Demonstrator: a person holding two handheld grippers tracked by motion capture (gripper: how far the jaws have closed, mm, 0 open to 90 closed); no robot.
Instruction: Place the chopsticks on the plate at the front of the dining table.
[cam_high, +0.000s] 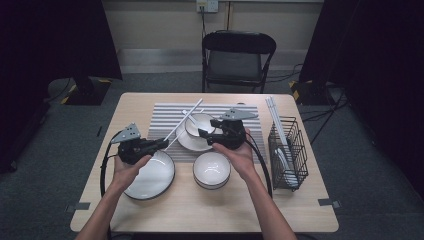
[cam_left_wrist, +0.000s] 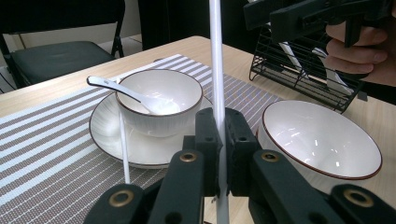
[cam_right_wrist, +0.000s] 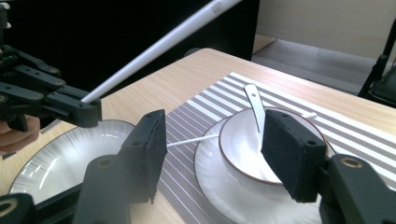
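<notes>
bare desk (cam_high: 210, 210) along the near edge, open for passing. crowded in the middle: placemat (cam_high: 160, 117) bearing plate (cam_high: 187, 142) with bowl (cam_high: 200, 122) and spoon, a second bowl (cam_high: 212, 170) and a large plate (cam_high: 152, 177) nearer. slanting across the mat, a white chopstick (cam_high: 182, 120) clamped in the left tongs (cam_high: 162, 143). blocking the right side, wire rack (cam_high: 290, 155).

Light wooden counter (cam_high: 150, 102) stood mid-frame in the high view. Directly on it: a grey-striped placemat (cam_high: 165, 117) at upper centre, a black-rimmed white plate (cam_high: 155, 177) at lower left, a white bowl (cam_high: 212, 170) at lower centre, just beside the plate, and a black wire rack (cam_high: 290, 150) at the right edge.
</notes>
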